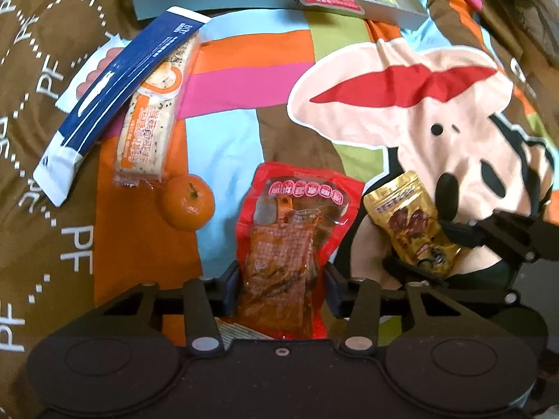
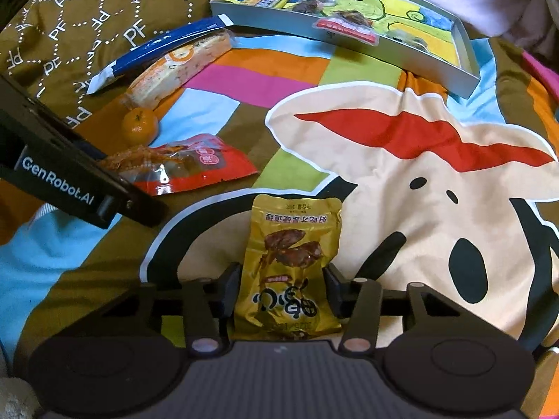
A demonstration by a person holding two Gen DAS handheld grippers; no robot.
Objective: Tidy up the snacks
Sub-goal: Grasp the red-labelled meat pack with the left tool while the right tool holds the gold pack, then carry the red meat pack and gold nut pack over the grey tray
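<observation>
My left gripper (image 1: 281, 282) is shut on a red snack pouch (image 1: 297, 223), which lies flat between the jaws; the pouch also shows in the right wrist view (image 2: 195, 164). My right gripper (image 2: 281, 286) is shut on a gold snack pouch (image 2: 290, 265), seen too in the left wrist view (image 1: 410, 223). A grey tray (image 2: 429, 70) at the far side holds several snack packs; one red pack (image 2: 346, 28) hangs over its near rim.
A mandarin (image 1: 188, 201), an orange-and-white biscuit pack (image 1: 153, 111) and a blue-and-white pack (image 1: 115, 94) lie to the left on the patterned bedspread (image 1: 401, 111). The left gripper's arm (image 2: 66, 181) crosses the left of the right wrist view.
</observation>
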